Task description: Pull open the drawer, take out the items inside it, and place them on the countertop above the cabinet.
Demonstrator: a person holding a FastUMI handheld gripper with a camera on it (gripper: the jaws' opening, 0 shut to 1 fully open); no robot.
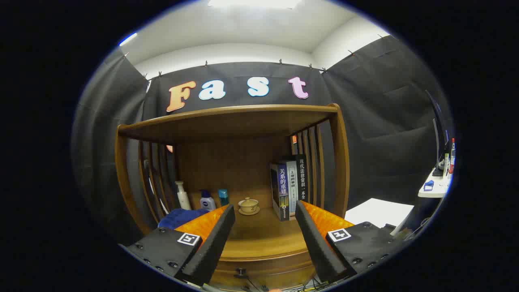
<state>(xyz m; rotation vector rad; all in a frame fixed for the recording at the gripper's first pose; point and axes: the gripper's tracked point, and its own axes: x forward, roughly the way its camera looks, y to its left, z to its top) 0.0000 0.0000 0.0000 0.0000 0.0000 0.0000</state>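
Observation:
A wooden cabinet (227, 134) with slatted sides stands straight ahead against the booth wall. Its countertop (263, 237) stretches between and beyond my fingers. Below the counter's front edge sits the drawer front (263, 269), closed, with a small dark knob (241, 271) low between the fingers. My gripper (265, 213) is open, with nothing between its fingers, and hovers just in front of and above the drawer. What lies inside the drawer is hidden.
On the counter stand a white pump bottle (182, 195), a small lotion bottle (207, 200), a teal jar (223, 196), a lidded tea cup on a saucer (248, 205), a few upright books (290, 186) and a blue cloth (180, 217). A white table (381, 213) lies right.

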